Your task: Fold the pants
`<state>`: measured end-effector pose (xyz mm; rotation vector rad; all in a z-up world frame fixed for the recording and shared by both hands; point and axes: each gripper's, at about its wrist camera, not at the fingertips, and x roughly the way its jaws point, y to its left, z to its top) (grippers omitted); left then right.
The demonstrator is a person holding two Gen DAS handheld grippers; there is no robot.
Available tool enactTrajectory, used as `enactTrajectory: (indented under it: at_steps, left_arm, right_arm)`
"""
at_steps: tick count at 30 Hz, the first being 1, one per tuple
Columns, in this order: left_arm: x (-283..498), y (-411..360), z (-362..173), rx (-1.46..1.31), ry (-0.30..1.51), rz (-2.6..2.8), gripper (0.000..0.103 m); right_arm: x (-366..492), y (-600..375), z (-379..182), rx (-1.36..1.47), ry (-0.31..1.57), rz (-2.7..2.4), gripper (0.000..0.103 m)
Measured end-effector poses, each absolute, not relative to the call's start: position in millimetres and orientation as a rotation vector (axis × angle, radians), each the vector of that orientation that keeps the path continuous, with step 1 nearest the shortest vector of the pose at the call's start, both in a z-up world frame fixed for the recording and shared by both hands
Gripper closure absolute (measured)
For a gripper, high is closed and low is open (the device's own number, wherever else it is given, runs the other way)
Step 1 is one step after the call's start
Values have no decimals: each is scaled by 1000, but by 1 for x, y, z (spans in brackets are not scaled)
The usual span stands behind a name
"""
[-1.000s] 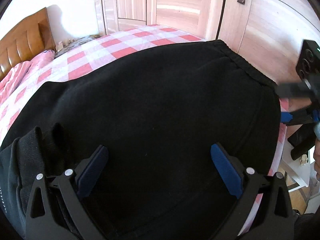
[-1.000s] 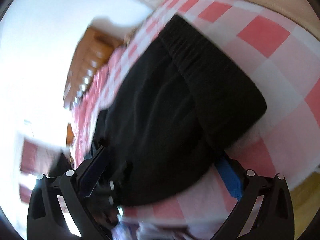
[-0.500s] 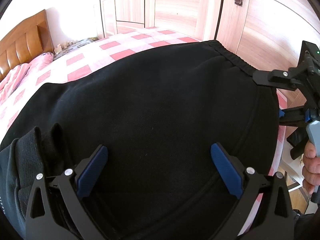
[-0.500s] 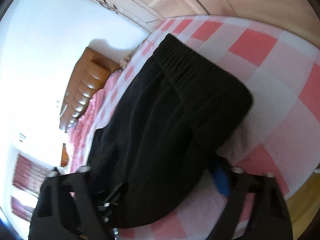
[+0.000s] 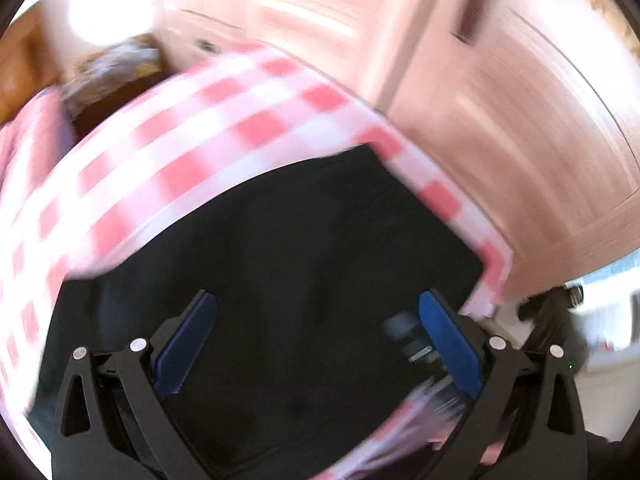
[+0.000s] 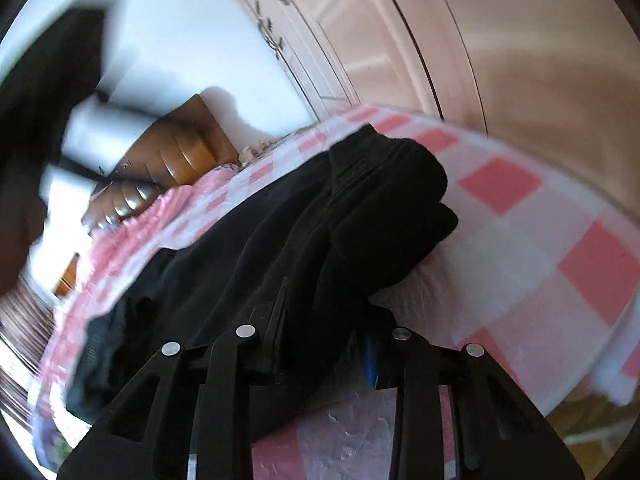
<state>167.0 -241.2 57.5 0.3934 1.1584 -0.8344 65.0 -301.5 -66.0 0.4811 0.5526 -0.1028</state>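
Left gripper [image 5: 316,344] fills the lower frame — matte black plastic linkage arms with triangular cut-outs, each finger faced with a ribbed blue pad [image 5: 185,349]. Round silver pivot screws [image 5: 138,345] sit in pairs on either side, two left, two right. Over to the right gripper [image 6: 324,356]: same black skeletal arms, same triangular windows, four bright silver screw heads [image 6: 245,331] in a row across the top of the linkage — and only a thin sliver of blue pad [image 6: 371,364] showing on its right finger. No sleeve or skin can be made out clearly; the left view is smeared with blur.
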Motion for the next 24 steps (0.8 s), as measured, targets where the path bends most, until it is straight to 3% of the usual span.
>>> enactTrajectory:
  at_steps: [4,8,17,18,19,20,22,23,24]
  left_arm:
    - [151,-344,51,620,1261,-852,2]
    - [116,-415,3,983,1309,-736,2]
    - [107,-425,-82,1484,1294,-424,3]
    - [106,-423,-84,1514,1279,-419,8]
    - [106,-422,-79,1508,1269,-443,39]
    - [106,-420,-75,1524,1238,-438,57]
    - [111,-414,-64,1467,1246,-475,73]
    - [111,-410,-57,1451,1233,-497,75]
    - [112,-404,-49,1415,1224,-516,77]
  right_arm:
    - [60,-302,-67,435,543,-120,72]
    - [58,-301,-63,390,532,-123,72]
    - [57,-298,-58,347,523,-115,72]
    - [55,-299,-58,351,525,-112,72]
    - [55,-301,-59,363,530,-103,71]
    - [54,-304,-60,379,533,-89,68]
    - [48,-309,-59,410,534,-62,43]
    - [43,-311,-59,434,533,-47,15]
    - [39,-312,-60,453,529,-45,9]
